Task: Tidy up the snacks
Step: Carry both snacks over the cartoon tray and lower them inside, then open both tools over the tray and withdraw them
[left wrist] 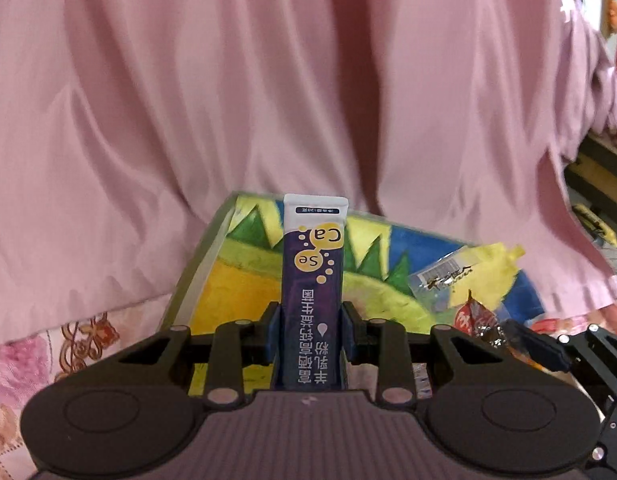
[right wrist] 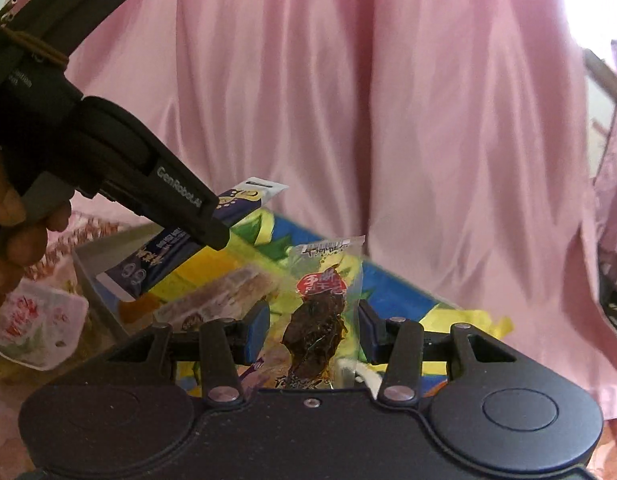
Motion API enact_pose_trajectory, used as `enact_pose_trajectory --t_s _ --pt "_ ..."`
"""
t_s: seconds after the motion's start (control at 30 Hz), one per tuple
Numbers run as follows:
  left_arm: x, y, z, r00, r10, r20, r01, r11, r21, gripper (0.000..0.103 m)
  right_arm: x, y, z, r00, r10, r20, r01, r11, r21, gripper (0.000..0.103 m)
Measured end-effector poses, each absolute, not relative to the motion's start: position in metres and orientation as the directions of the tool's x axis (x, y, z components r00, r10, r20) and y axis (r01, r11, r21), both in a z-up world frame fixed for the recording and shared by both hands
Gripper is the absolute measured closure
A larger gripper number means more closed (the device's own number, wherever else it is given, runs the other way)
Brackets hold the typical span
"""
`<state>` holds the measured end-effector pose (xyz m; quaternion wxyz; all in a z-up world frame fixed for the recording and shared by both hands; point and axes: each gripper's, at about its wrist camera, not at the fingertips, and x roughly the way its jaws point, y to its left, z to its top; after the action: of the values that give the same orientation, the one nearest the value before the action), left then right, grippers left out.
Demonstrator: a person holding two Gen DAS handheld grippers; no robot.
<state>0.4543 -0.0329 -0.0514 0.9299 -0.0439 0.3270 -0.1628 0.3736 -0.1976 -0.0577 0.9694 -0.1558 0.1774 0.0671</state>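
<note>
My left gripper [left wrist: 311, 320] is shut on a purple stick sachet [left wrist: 312, 280] with "Ca" and "Se" dots, held upright over a colourful box [left wrist: 236, 280]. From the right wrist view the left gripper [right wrist: 212, 224] holds the same sachet [right wrist: 156, 264] above the box's left side. My right gripper [right wrist: 312, 328] has a clear snack packet [right wrist: 320, 312] with dark meat and a red label standing between its blue pads [right wrist: 257, 334]. Gaps show on both sides of the packet. That packet also shows in the left wrist view [left wrist: 476, 316].
The box [right wrist: 388, 284] has a yellow, green and blue printed bottom and grey walls. It holds a pale wrapped bar [right wrist: 228, 292] and a yellow-tinted clear packet [left wrist: 460, 276]. A person in a pink garment [left wrist: 308, 80] stands right behind the box. A floral cloth [left wrist: 28, 360] covers the table.
</note>
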Motion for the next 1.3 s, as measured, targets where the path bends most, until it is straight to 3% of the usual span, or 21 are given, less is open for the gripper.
enact_pose_trajectory --t_s 0.27,0.63,0.87,1.03,1.23,1.3 --pt "0.468 -0.036 -0.071 0.717 -0.304 -0.627 0.238 0.953 -0.189 0.069 0.390 -0.195 -0.071 0.899 0.088 -0.430 -0.213 0.944 -0.252 0.054" --pt "0.466 -0.036 -0.075 0.712 -0.274 -0.647 0.211 0.962 -0.175 0.064 0.391 -0.189 -0.070 0.889 0.091 -0.449 -0.231 0.935 -0.268 0.051" --pt "0.448 -0.026 -0.061 0.724 -0.267 -0.636 0.184 0.963 -0.195 0.041 0.378 -0.190 -0.052 0.903 0.097 -0.418 -0.222 0.939 -0.263 0.028" --pt "0.420 -0.018 -0.030 0.772 -0.269 -0.575 0.187 0.962 -0.199 0.019 0.353 -0.201 -0.025 0.930 0.103 -0.354 -0.191 0.956 -0.222 0.017" --pt "0.367 0.001 0.017 0.836 -0.263 -0.481 0.168 0.958 -0.231 0.002 0.311 -0.216 0.018 0.959 0.116 -0.259 -0.154 0.979 -0.132 0.002" --pt "0.344 0.007 0.032 0.861 -0.255 -0.440 0.166 0.959 -0.230 0.001 0.294 -0.219 0.032 0.968 0.116 -0.221 -0.142 0.984 -0.107 0.001"
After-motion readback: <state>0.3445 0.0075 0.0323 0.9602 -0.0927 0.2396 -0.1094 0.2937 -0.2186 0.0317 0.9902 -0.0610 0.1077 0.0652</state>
